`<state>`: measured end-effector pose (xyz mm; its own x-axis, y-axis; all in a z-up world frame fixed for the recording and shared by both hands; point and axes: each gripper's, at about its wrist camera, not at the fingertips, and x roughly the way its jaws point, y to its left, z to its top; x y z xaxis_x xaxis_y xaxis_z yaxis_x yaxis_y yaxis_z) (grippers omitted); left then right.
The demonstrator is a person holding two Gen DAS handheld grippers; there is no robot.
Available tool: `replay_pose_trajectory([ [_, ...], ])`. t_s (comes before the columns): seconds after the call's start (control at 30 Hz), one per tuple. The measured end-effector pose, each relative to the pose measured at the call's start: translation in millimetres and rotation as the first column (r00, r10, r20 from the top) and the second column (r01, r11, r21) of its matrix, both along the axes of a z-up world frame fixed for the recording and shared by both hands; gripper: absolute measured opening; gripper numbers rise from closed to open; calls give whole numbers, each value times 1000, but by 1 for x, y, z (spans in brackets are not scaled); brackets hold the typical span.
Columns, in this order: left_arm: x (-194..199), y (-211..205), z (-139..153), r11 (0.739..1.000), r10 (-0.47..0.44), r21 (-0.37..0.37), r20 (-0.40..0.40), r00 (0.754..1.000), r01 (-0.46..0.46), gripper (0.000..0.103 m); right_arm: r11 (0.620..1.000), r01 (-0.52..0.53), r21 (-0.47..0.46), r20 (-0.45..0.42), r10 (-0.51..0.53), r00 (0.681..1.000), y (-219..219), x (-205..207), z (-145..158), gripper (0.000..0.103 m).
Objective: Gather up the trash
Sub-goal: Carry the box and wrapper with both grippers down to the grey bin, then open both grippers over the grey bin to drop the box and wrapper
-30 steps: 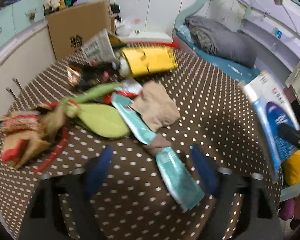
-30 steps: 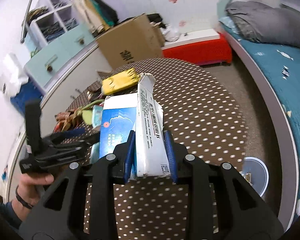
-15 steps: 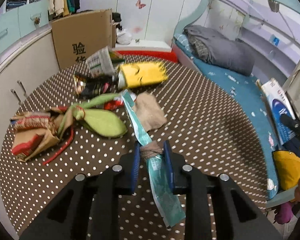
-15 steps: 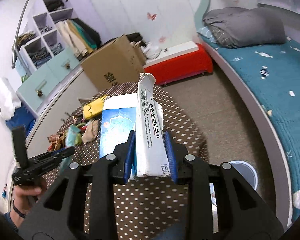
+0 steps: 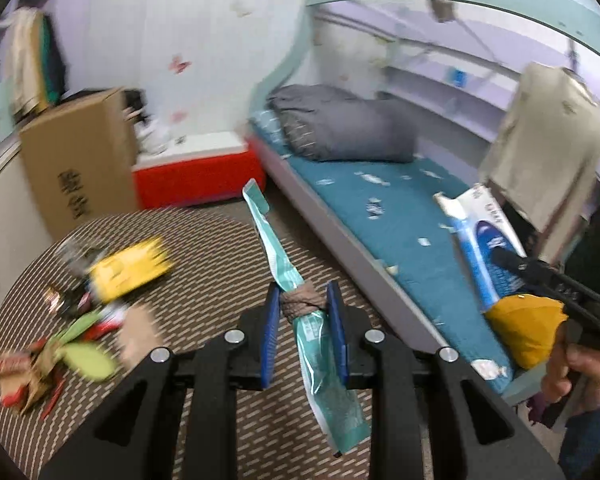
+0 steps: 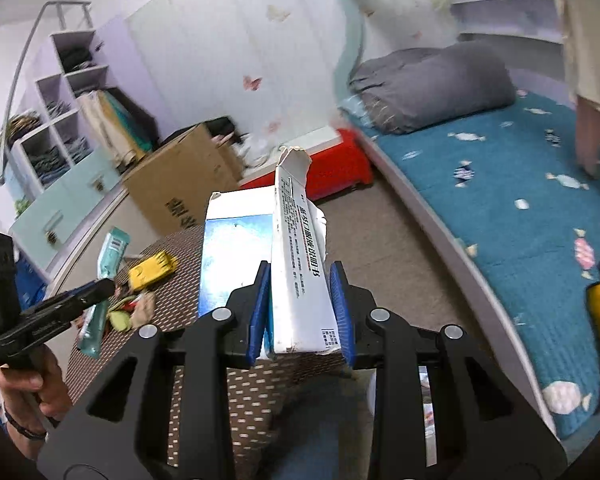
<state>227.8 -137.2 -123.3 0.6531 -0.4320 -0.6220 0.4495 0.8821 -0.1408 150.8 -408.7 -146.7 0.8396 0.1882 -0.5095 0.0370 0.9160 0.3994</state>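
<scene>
The left gripper (image 5: 303, 330), spread wide around the teal wrapper (image 5: 323, 376) a second ago, now pinches it and the brown scrap (image 5: 300, 303) wound about it, lifted clear of the dotted table (image 5: 204, 280) it lay on. The right gripper (image 6: 300, 312) stays clamped on the white and blue box (image 6: 296, 256), now past the table edge over the floor. Farther off, the yellow packet (image 5: 130, 268) and other litter remain on the table, smaller than before.
</scene>
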Motion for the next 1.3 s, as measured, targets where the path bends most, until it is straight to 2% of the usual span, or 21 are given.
replay_pose_trajectory([
  [0.2,7,-74,0,989,-146,-4,-9,989,146,23,989,149,18,-24,-149,989,-50,-12,-2,30],
  [0.37,14,-127,-22,969,-245,-10,-105,964,245,23,972,235,30,-102,-231,968,-78,-12,-27,30],
  [0.63,24,-190,-70,944,-307,52,-224,925,326,23,951,303,60,-300,-272,914,-110,1,-104,30],
  [0.73,29,-210,-88,934,-317,78,-271,909,349,23,947,314,65,-381,-267,885,-113,13,-139,30],
  [0.87,34,-222,-112,926,-314,101,-330,890,364,23,943,311,122,-459,-224,860,-115,29,-183,34],
  [0.93,37,-224,-122,922,-309,117,-353,883,369,23,937,315,151,-491,-205,846,-115,35,-202,52],
  [0.97,39,-226,-126,920,-305,124,-366,879,371,23,931,323,171,-494,-202,845,-116,36,-208,65],
  [1.07,46,-238,-141,913,-292,149,-410,864,380,23,909,364,203,-499,-223,837,-122,33,-215,75],
  [1.17,50,-246,-156,899,-298,161,-456,839,407,25,896,390,212,-466,-259,846,-130,22,-202,81],
  [1.2,50,-249,-159,894,-300,170,-462,835,415,34,894,396,209,-448,-273,852,-132,18,-195,83],
  [1.23,51,-251,-162,891,-299,177,-463,834,418,62,893,400,205,-436,-283,854,-135,14,-188,84],
  [1.27,51,-251,-163,891,-292,190,-456,841,413,78,892,405,202,-423,-294,857,-137,10,-182,86],
  [1.3,51,-251,-161,894,-287,198,-434,854,401,90,890,411,199,-407,-306,860,-139,5,-175,89],
])
